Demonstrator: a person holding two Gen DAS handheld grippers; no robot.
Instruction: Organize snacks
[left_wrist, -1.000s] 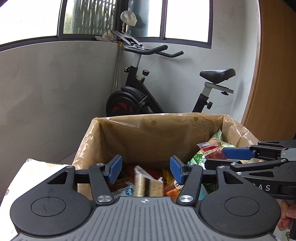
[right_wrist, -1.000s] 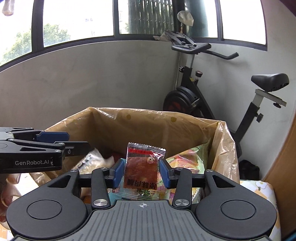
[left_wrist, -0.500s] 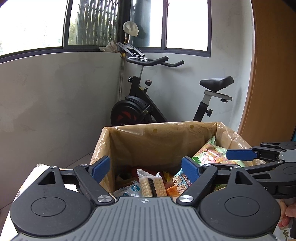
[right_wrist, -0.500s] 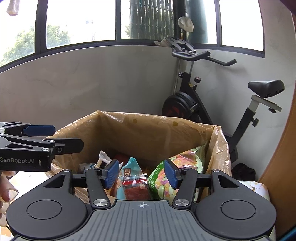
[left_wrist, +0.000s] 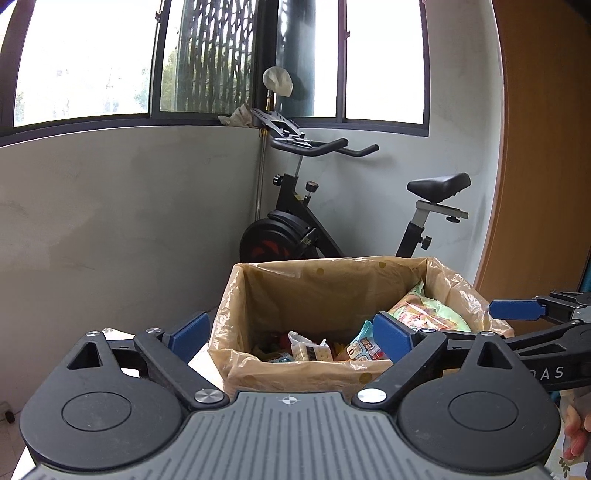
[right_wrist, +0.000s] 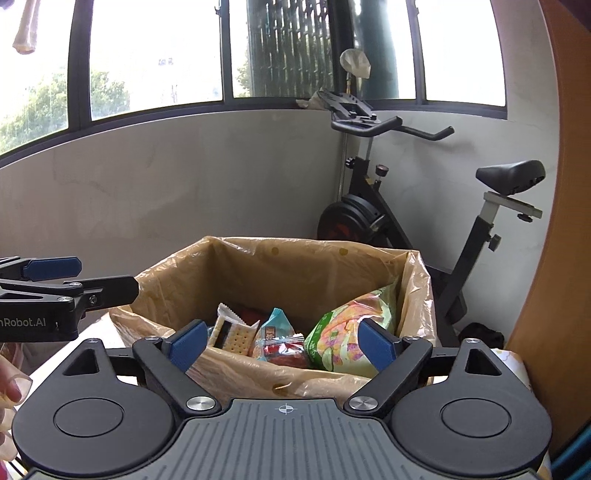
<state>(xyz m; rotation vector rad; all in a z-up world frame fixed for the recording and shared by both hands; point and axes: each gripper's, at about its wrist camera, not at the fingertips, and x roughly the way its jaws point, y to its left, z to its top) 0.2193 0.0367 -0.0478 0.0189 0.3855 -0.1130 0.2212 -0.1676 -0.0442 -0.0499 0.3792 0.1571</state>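
Note:
A box lined with a tan plastic bag stands ahead of both grippers and holds several snacks. Among them are a cracker pack, a red meat-snack packet, a teal packet and a large green bag. My left gripper hovers short of the box's near rim, its jaws opening wide with nothing between them. My right gripper hangs just before the rim as well, jaws opening, empty. Each gripper shows at the edge of the other's view.
A black exercise bike stands behind the box against a grey wall under windows. A wooden panel rises at the right. A pale patterned surface lies beside the box. A hand shows at the left edge.
The right gripper let go of the red packet, which now lies in the box. Both grippers opened wide and drew back from the box, rising a little.

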